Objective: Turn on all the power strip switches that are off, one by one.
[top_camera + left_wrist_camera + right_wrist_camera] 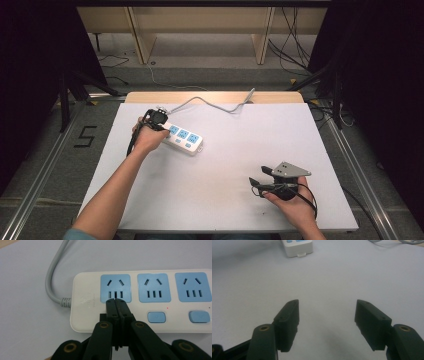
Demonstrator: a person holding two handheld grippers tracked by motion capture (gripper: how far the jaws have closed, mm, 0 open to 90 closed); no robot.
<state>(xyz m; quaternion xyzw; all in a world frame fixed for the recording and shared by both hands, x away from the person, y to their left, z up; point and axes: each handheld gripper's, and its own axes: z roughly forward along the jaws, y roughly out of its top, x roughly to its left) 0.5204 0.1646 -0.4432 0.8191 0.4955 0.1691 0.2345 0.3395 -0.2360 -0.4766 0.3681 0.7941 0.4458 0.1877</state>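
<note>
A white power strip (184,138) with three blue sockets lies on the left part of the table, and its grey cable (210,102) runs off toward the far edge. My left gripper (162,127) is shut, jaws pressed together. In the left gripper view its tips (116,301) rest on the power strip (85,315) just below the first socket (115,287), covering that spot. Blue switches (156,317) sit under the other two sockets. My right gripper (257,175) is held near the front right and stands open (327,307) over bare table, with nothing between the jaws.
The table top (225,200) is a white sheet with a wooden strip along its far edge. The end of the power strip (298,248) lies far ahead of the right gripper. Black curtains and stand legs flank the table.
</note>
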